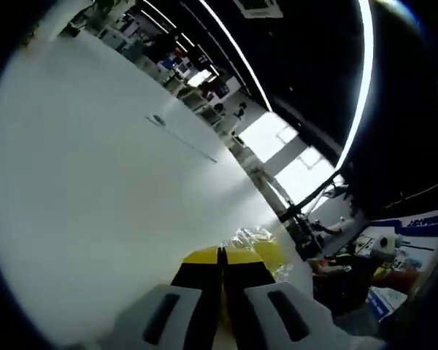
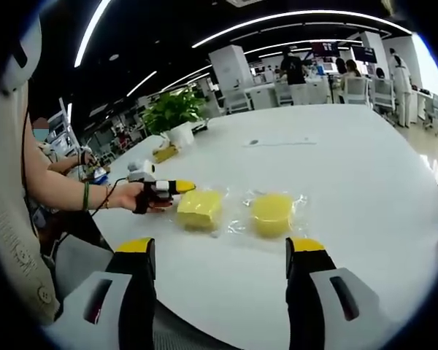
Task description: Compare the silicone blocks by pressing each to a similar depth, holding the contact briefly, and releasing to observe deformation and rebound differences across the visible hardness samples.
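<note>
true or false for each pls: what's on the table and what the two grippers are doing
1. Two yellow silicone blocks lie on the white table. True: a square block and a round block, each in clear wrap.
2. The right hand-held gripper is shut on the round block. False: its jaws stand wide open, short of both blocks.
3. The left hand-held gripper is at the square block's edge. True.
4. The left hand-held gripper's jaws are spread wide. False: they are closed together.
5. A potted plant stands on the table. True.

Two yellow bagged silicone blocks, square [image 2: 199, 209] beside round [image 2: 271, 214], lie flat on the table.
</note>
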A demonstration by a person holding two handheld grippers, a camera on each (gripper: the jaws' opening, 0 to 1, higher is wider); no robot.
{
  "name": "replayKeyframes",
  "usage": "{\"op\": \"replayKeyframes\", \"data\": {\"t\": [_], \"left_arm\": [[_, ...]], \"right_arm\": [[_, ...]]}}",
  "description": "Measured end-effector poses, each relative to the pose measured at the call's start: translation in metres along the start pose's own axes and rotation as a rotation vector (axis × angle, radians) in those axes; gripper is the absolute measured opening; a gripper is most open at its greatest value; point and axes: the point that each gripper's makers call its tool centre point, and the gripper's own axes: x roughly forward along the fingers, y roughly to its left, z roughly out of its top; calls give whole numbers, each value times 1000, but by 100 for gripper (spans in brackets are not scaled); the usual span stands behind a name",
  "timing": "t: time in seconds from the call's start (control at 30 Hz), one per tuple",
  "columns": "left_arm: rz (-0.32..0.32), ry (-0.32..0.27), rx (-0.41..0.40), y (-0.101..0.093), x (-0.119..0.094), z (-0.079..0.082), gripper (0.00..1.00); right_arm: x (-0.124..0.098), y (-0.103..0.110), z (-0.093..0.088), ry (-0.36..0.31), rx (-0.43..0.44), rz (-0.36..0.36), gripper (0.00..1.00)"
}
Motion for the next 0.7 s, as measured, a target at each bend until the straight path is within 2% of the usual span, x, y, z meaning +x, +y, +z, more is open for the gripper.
{"op": "replayKeyframes", "data": {"t": [0.03,0.07,0.13,0.23,0.27,0.33,0.43,0.57,0.7], "left_arm": [[-1,3,12,-2,-1,1,0],[-4,2,62,-7,-2,4,0],[-7,10,92,-15,-3,7,0],[16,31,169,-23,-7,11,0],[48,53,204,-27,-9,12,0],[67,78,335,-36,-13,14,0],[67,88,421,-54,-17,17,0],[54,91,495,-79,-23,17,0],[54,90,530,-96,-29,14,0]], "right_arm": [[0,1,1,-3,-2,3,68],[0,2,2,-6,-4,5,68],[-1,4,4,-13,-14,11,68],[-3,9,8,-27,-23,24,68],[-5,12,10,-32,-29,27,68],[-8,16,13,-42,-40,37,68],[-13,24,16,-50,-65,55,67],[-20,30,20,-67,-88,69,67],[-27,36,22,-72,-115,78,67]]}}
